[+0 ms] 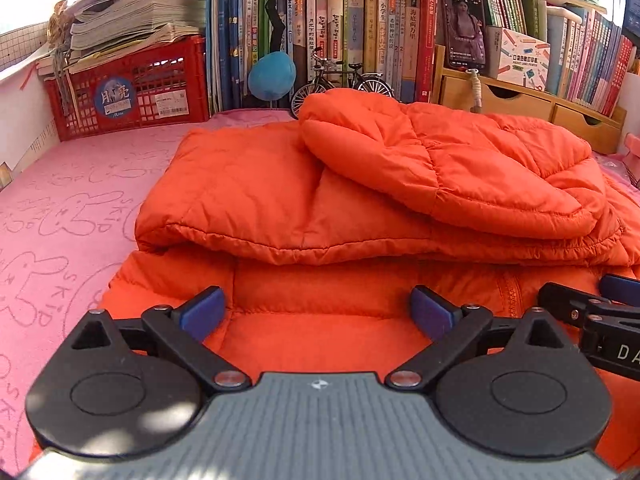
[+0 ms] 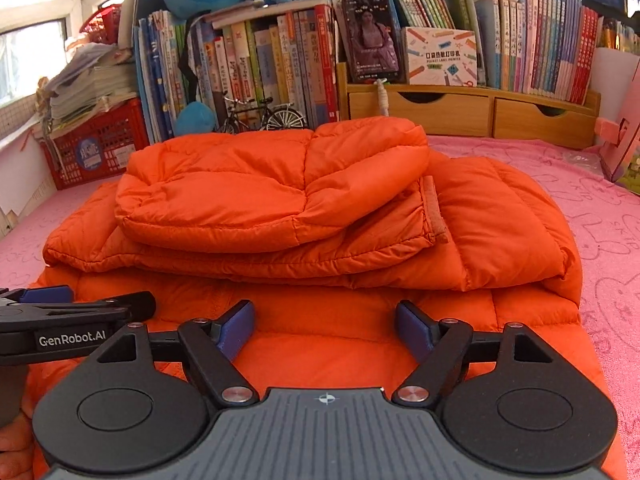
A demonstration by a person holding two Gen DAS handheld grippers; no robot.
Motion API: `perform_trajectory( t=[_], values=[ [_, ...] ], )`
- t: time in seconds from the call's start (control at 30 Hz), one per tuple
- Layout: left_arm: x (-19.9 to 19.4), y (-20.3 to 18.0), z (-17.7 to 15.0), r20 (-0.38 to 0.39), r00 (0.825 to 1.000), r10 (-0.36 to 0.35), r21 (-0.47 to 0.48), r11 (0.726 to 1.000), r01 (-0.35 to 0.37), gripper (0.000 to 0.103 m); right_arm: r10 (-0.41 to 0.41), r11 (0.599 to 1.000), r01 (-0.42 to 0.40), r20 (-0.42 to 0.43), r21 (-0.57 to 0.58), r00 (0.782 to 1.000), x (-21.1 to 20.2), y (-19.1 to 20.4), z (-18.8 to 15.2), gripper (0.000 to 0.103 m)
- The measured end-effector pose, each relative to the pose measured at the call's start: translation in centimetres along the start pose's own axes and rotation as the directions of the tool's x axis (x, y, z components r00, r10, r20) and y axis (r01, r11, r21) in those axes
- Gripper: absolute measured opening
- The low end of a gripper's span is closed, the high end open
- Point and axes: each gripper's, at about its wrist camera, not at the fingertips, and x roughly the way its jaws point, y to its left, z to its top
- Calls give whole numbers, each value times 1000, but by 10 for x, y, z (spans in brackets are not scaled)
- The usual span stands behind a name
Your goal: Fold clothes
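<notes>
Orange puffer jacket (image 2: 280,200) lies on the pink towel (image 1: 72,208) covering the bench, partly folded: sleeves and upper part stacked in a thick pile, near hem flat under my tongs. Left tongs (image 1: 318,314) wide apart, holding nothing; right tongs (image 2: 324,326) likewise, side by side over the hem. My read: either lining up on the hem for another fold over the pile, or just let go. Slick quilted nylon, springy fill, so folds will puff back

Red crate (image 1: 132,92); model bicycle (image 2: 264,117); phone (image 1: 464,24)
</notes>
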Motion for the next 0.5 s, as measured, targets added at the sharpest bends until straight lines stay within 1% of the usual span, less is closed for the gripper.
perform_trajectory(
  t=[0.03, 0.1, 0.23, 0.27, 0.33, 0.37, 0.4, 0.43, 0.5],
  values=[
    [2, 2, 1, -9, 1000, 9, -12, 1000, -9, 101, -15, 1000, 15, -13, 3, 1000, 4, 0, 0, 77],
    [5, 9, 1, -21, 999, 28, -34, 999, -29, 101, -69, 998, 69, -15, -12, 998, 5, -7, -1, 78],
    [5, 30, 1, -27, 997, 74, -51, 996, -75, 101, -152, 988, 153, -33, 32, 988, 1, -41, -4, 78],
    [5, 35, 1, -27, 996, 86, -53, 995, -88, 101, -173, 984, 174, -36, 39, 984, -1, -49, -5, 78],
    [4, 48, -1, -28, 990, 136, -65, 988, -137, 101, -254, 966, 255, -39, 33, 966, -5, -64, -8, 81],
    [3, 54, -2, -29, 987, 160, -71, 984, -162, 101, -269, 960, 272, -56, 71, 962, -6, -77, -10, 88],
    [2, 64, -4, -32, 985, 169, -93, 981, -171, 103, -253, 959, 258, -58, 115, 966, -9, -89, -13, 90],
    [0, 72, -5, -35, 982, 186, -110, 976, -189, 103, -237, 957, 243, -60, 158, 970, -12, -101, -15, 89],
    [-5, 88, -8, -43, 975, 220, -146, 964, -224, 103, -288, 944, 294, -60, 153, 956, -18, -110, -18, 90]
  ],
)
